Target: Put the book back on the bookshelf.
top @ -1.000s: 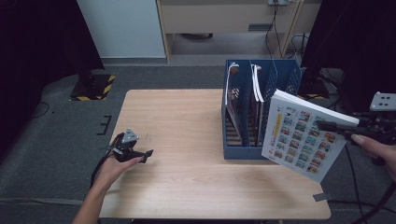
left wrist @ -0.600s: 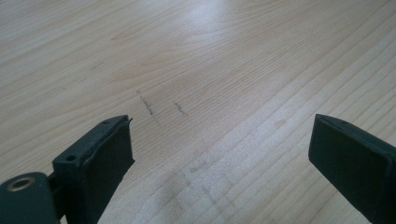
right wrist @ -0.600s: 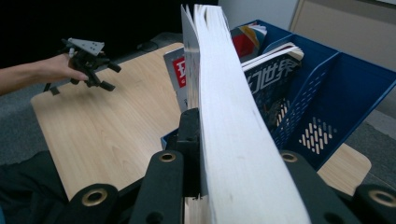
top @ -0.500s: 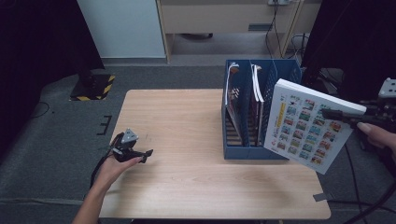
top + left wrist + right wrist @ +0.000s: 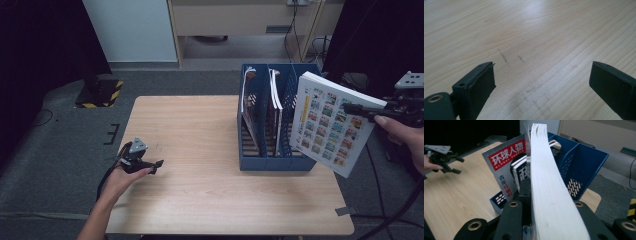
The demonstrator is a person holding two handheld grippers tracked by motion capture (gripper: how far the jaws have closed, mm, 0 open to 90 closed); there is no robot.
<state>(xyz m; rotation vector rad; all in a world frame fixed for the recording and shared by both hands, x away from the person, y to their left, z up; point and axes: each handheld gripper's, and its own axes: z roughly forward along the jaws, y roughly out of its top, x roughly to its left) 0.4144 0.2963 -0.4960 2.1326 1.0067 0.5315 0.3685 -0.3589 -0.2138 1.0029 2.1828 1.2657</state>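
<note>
A thick white book [image 5: 330,124] with a grid of small coloured pictures on its cover hangs tilted in the air, just right of the blue file rack [image 5: 260,160]. My right gripper [image 5: 361,109] is shut on its upper edge; in the right gripper view the page block [image 5: 547,192] runs up between the black jaws. The rack holds magazines, one with a red title band [image 5: 507,157]. My left gripper [image 5: 156,164] rests on the wooden table [image 5: 200,130] near its left edge, open, with bare wood between its fingers [image 5: 477,85].
The rack stands on the right half of the table, its empty right slot [image 5: 295,100] facing the book. Grey carpet [image 5: 60,140] surrounds the table. A yellow-and-black striped block [image 5: 100,92] lies on the floor at the far left. Cables trail from both grippers.
The right gripper has carried the book up and a little away from the table's front edge, now higher beside the rack. The left hand and its gripper have stayed put.
</note>
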